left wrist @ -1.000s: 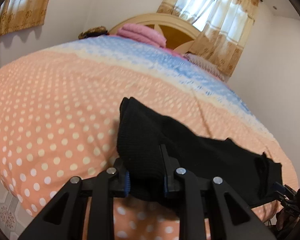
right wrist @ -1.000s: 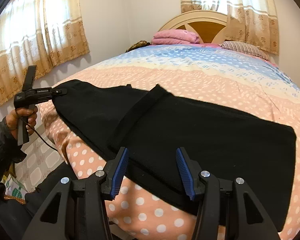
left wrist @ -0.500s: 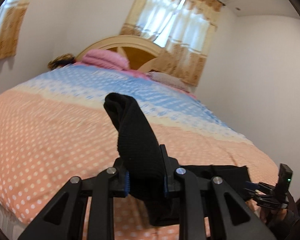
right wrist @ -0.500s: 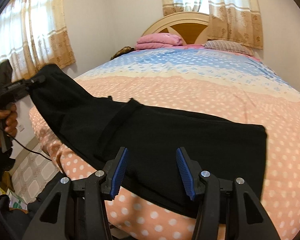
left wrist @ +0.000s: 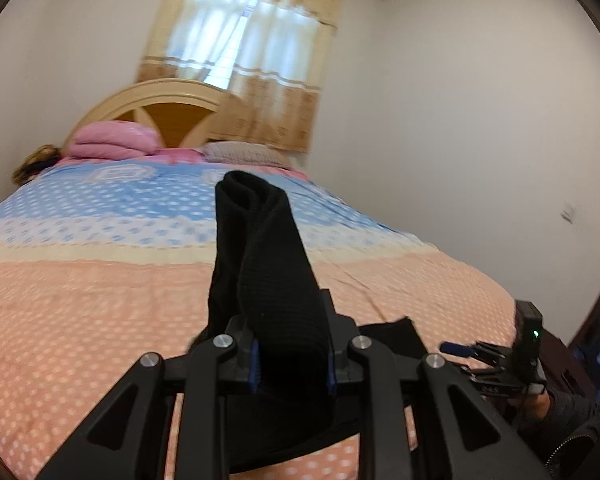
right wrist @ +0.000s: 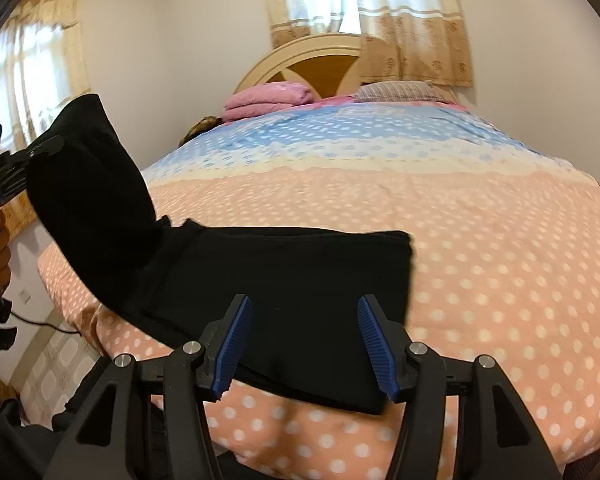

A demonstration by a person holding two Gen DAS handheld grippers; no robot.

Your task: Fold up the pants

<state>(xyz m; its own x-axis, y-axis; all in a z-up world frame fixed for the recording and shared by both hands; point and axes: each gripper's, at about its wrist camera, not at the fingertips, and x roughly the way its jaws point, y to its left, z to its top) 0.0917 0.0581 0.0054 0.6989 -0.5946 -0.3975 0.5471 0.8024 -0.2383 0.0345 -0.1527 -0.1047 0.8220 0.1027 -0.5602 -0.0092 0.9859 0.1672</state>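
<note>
The black pants (right wrist: 284, 280) lie across the near edge of the bed (right wrist: 480, 248), on its peach, white-dotted cover, with one end lifted clear of it. The left gripper (left wrist: 290, 364) is clenched on that lifted end: in the left wrist view the bunched knit stands up between the blue pads toward twelve o'clock, and in the right wrist view the same end hangs in the air at about nine o'clock, draping down to the flat part. The right gripper (right wrist: 306, 344) holds nothing; its jaws have just been opening wider and now stand spread over the near hem of the flat part, with black cloth behind them and no pad pressing on it. The fabric looks like a soft, fairly thick ribbed knit, light and limp, so it will likely sag, stretch a little and fold wherever it is unsupported instead of keeping a crease by itself. It should not slip easily from ribbed pads, but a grip on only the top layer could let the layers slide apart. A sensible hold would be the near edge or a corner of the flat part, through all layers, so both ends travel together as the lifted end is laid over.
</note>
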